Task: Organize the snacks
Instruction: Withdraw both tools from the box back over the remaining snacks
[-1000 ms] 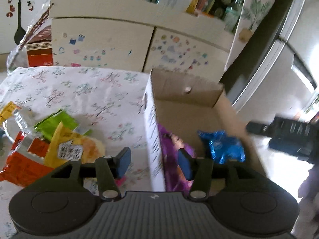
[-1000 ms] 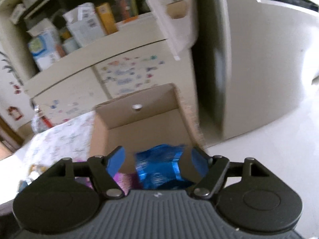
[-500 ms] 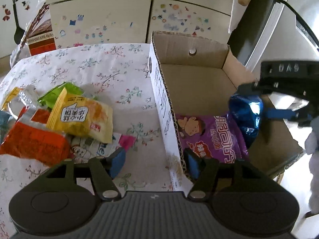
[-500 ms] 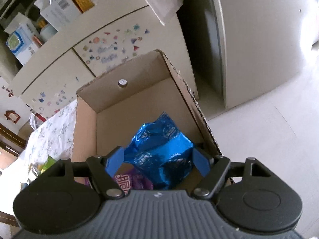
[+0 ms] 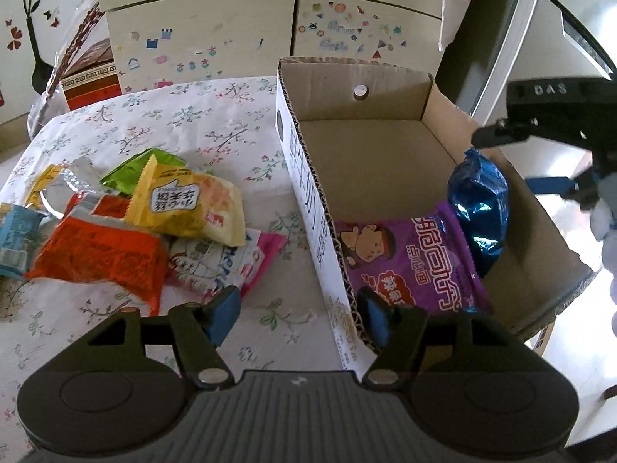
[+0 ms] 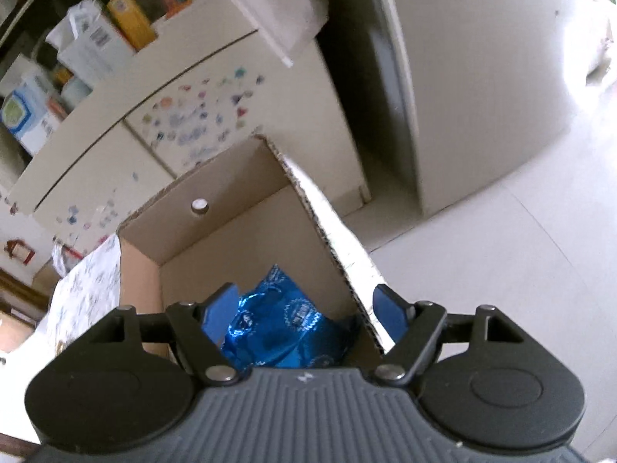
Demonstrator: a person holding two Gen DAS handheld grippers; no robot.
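**Two packets boxed, the loose pile waits on the left gripper's side**

The cardboard box [image 5: 370,162] is the landmark. Inside it, a purple snack bag [image 5: 408,262] lies flat on the floor against the near-left wall, and a blue foil packet [image 5: 478,208] stands on edge against the right wall, touching the purple bag's far corner.

The left gripper [image 5: 300,314] straddles the box's left wall: one pad hangs outside over the counter [image 5: 185,127], the other just inside above the purple bag. Its jaws have just been opening and now stand spread, with only the wall's near end between them and no pad pressing on anything.

The right gripper [image 6: 304,308] hovers at the box's right wall, also spread. The blue packet sits below and between its pads in its own view, but from the left wrist view the packet rests free against the wall, so I judge it released.

The remaining snacks lie outside the box's left wall: a yellow packet [image 5: 189,204] on top, an orange packet [image 5: 104,254] beside it, a pink-and-white packet [image 5: 227,258] nearest the wall. That pile is just ahead and to the left of the left gripper, while the right gripper is across the box. The left is therefore better placed for the next pick, probably the pink-and-white packet, whose long axis runs slantwise toward the gripper's outer pad.
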